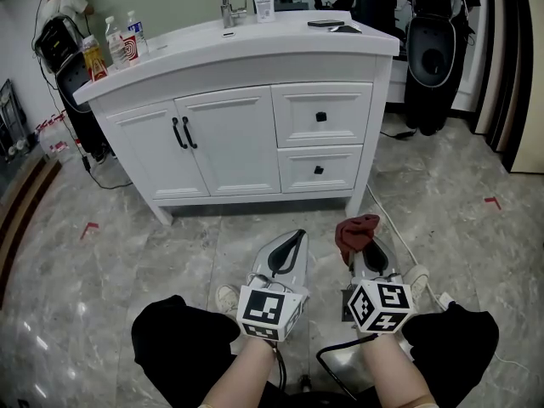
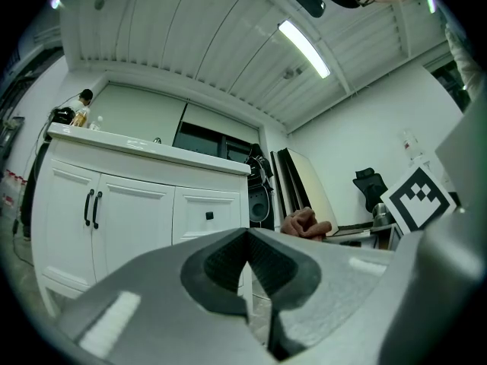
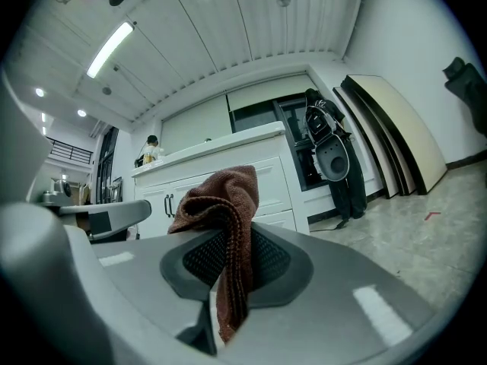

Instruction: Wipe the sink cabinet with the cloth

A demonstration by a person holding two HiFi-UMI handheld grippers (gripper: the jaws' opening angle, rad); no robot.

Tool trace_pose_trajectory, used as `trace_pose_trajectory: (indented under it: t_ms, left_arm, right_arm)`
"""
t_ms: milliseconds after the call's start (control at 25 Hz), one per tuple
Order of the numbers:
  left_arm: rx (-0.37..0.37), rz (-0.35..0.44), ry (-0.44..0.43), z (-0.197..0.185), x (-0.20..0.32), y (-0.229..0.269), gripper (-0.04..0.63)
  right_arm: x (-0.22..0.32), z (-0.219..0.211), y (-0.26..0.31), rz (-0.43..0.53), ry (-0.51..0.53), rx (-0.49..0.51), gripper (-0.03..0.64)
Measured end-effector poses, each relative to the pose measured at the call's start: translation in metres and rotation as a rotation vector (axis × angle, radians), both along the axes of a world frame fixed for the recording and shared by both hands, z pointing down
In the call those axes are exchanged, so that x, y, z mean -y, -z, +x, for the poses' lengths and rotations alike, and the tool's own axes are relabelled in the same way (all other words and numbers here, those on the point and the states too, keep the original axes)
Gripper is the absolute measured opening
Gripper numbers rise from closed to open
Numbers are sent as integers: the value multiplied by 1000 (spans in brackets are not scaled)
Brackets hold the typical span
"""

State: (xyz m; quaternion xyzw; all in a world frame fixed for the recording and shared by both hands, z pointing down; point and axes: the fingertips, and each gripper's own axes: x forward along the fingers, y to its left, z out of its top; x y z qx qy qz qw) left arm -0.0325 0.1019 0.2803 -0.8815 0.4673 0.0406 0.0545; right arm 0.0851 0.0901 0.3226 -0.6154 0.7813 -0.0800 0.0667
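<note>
**Cloth in the tool, cabinet well ahead**

The right tool [image 3: 227, 284] is clamped on a thin fold of the brown cloth [image 3: 222, 200], most of which flops loose above the jaws. The left tool [image 2: 248, 268] is closed on nothing. Both are well apart from the white sink cabinet [image 1: 246, 134].

I judge the grip slight: pressing hard on a panel could drag the cloth free, and the loose part could snag on the door handles [image 1: 184, 133]. A wipe along the top edge risks knocking the bottles [image 1: 113, 36] on the tabletop [image 1: 280, 41].

The floor [image 1: 127, 245] in front lies open, but a cable [image 1: 398, 228] trails past the right corner (a trip hazard). A person [image 1: 64, 7] crowds the left end and a black bag [image 1: 433, 49] the right.
</note>
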Motion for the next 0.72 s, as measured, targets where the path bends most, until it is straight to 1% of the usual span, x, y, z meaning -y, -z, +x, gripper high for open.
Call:
trace_pose_trajectory:
  t_ms: [360, 720]
  left_arm:
    - [1, -17, -6, 2, 3, -8, 0]
    - [-5, -35, -10, 2, 4, -14, 0]
  right_arm:
    - [2, 0, -10, -42, 0, -15, 87]
    - [4, -5, -14, -56, 22, -36, 87]
